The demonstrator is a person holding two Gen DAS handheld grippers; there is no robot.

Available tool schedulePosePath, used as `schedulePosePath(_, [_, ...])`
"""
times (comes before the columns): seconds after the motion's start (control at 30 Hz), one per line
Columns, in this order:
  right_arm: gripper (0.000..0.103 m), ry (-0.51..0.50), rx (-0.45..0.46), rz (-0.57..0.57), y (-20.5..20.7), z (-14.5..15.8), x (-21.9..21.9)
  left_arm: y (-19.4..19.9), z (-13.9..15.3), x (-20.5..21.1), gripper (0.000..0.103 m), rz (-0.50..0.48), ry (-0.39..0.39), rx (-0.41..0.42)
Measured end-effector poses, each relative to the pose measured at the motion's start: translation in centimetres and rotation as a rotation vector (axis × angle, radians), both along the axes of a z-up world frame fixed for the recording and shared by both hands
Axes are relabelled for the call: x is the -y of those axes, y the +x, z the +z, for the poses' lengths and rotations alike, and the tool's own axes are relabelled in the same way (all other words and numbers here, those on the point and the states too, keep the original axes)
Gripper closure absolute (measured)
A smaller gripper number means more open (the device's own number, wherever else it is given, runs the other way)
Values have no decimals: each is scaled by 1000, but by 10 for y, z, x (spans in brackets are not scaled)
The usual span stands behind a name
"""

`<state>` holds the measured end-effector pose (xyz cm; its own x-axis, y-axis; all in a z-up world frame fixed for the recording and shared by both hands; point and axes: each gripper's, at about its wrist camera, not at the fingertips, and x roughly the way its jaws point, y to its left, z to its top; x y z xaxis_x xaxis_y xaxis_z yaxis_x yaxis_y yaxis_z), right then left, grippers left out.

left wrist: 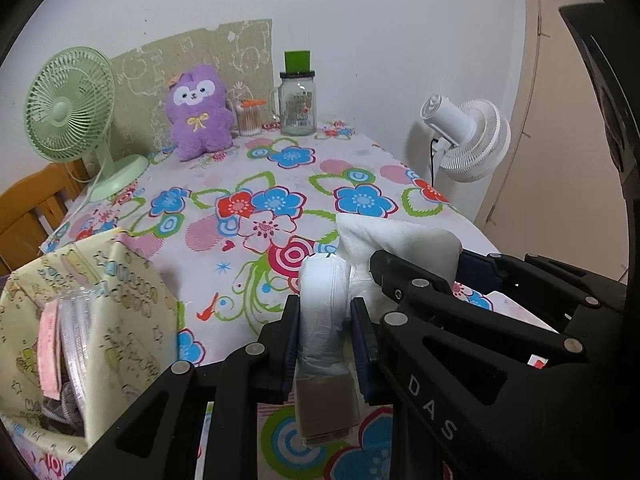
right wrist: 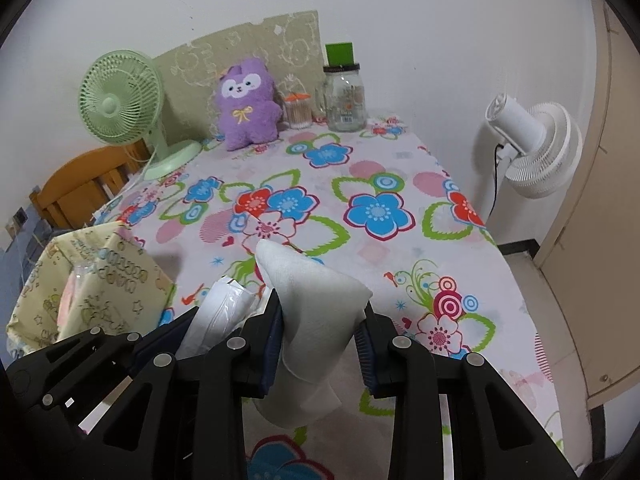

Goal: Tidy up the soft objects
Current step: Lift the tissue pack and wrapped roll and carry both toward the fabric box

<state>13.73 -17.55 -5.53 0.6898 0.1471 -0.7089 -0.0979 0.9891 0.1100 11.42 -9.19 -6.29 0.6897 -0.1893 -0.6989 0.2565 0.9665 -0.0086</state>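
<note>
A desk (left wrist: pixel 352 160) covered in a glossy cloth printed with blue, red and pink flowers fills both wrist views, pushed against a plain white wall. At 12 o'clock on the far edge sit a fuzzy purple plush toy (left wrist: pixel 200 114) with a yellow bow, a small clear tub of cotton swabs (left wrist: pixel 249 119), and a glass mug jar (left wrist: pixel 297 102) with a green block on its lid. A pale green desk fan (left wrist: pixel 70 110) stands at 10 o'clock. A white fan (left wrist: pixel 468 138) stands beyond the desk edge at 2 o'clock, and a wooden chair (left wrist: pixel 30 210) shows at 9 o'clock.

At 8 o'clock sits a soft, pale yellow fabric bin (left wrist: pixel 132 300) printed with cartoon shapes, holding a pink item and crinkly clear plastic.

The left gripper (left wrist: pixel 325 332) is closed snugly on a white pad in a plastic wrapper (left wrist: pixel 323 308), rounded and smooth, standing upright between the blue pads; a brown card tab hangs below it. The right gripper (right wrist: pixel 322 338) is partly closed around a soft white folded cloth (right wrist: pixel 316 308), which rises to a point above the fingers and droops beneath them. The two grippers are side by side at 6 o'clock, above the near desk, with the bin just to their left.
</note>
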Motion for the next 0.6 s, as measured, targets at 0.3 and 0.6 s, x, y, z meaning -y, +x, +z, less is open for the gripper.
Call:
schedulePosePath(0.3, [68, -3, 47, 12, -25, 19, -9, -25, 16, -9, 79, 11, -2, 49])
schedulePosePath(0.6, [68, -13, 75, 27, -44, 37, -19, -42, 31, -17, 79, 15, -4, 78])
